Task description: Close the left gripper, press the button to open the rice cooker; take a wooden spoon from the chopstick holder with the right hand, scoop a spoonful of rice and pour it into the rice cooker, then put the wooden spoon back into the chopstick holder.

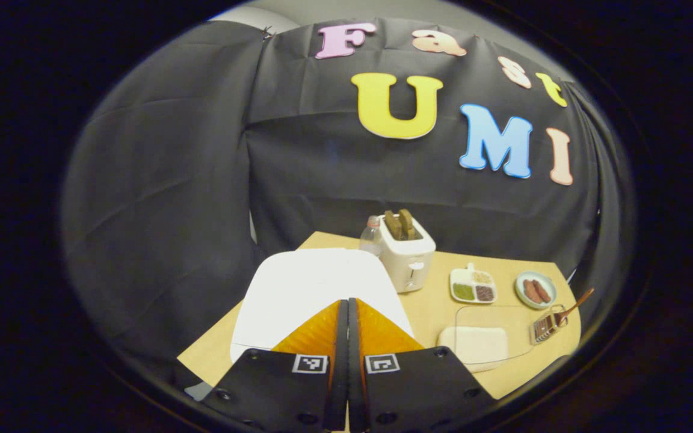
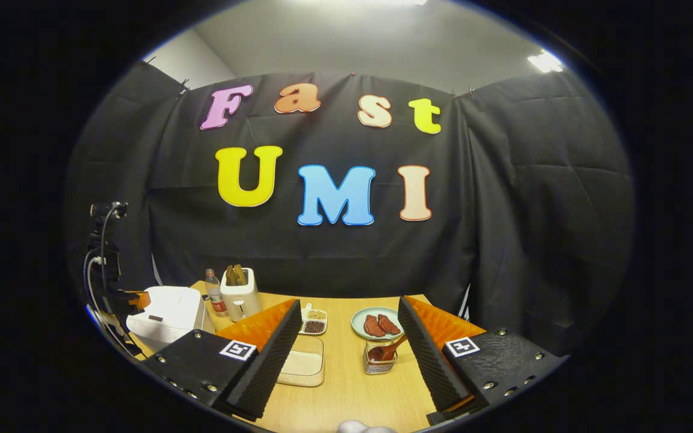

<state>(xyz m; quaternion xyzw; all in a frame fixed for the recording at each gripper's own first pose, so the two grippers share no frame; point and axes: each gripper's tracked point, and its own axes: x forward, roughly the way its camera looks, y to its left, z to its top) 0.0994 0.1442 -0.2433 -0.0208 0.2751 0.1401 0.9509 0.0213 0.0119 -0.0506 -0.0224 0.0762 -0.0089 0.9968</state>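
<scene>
No readable text, brand or number is seen on any item. Square black-and-white coded markers are carried by the left tool (image 1: pixel 346 319) and right tool (image 2: pixel 346 355); nothing legible.

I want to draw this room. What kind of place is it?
Probably a pretend kitchen set up in a booth: a rice cooker, a toaster and a plate of food sit on a wooden table against black cloth walls.
</scene>
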